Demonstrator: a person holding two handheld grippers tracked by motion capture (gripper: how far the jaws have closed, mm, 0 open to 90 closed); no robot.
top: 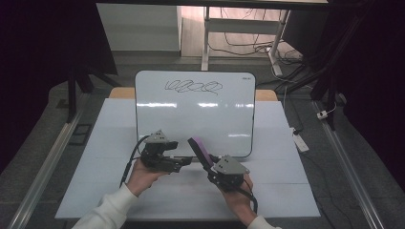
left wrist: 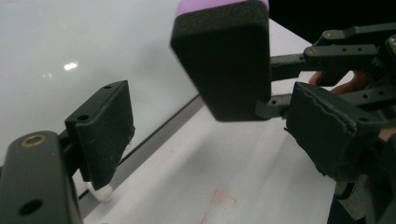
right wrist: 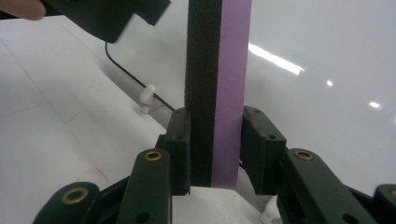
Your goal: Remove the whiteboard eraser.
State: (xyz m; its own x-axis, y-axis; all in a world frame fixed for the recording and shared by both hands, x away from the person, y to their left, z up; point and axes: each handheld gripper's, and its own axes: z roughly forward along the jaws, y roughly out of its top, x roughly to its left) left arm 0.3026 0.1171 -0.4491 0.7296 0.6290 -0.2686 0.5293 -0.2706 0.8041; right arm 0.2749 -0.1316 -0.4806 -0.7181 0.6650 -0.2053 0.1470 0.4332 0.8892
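Observation:
A whiteboard (top: 191, 119) lies on the white table (top: 143, 195), with a black scribble (top: 193, 87) near its far edge. My right gripper (top: 208, 164) is shut on an eraser (top: 199, 149) with a purple back and black felt, which it holds up over the board's near edge. In the right gripper view the jaws (right wrist: 217, 144) clamp the eraser (right wrist: 219, 84) on both faces. My left gripper (top: 184, 162) is just left of it, pointing toward it. In the left gripper view its jaws (left wrist: 210, 135) stand wide apart, with the eraser's felt face (left wrist: 224, 65) just beyond them, untouched.
The whiteboard's near edge has small white feet (left wrist: 100, 192) (right wrist: 148, 95). On the floor to the right lie a power strip (top: 301, 141) and cables. Metal rails (top: 47, 162) run along both sides of the table, and desk legs (top: 206, 43) stand behind it.

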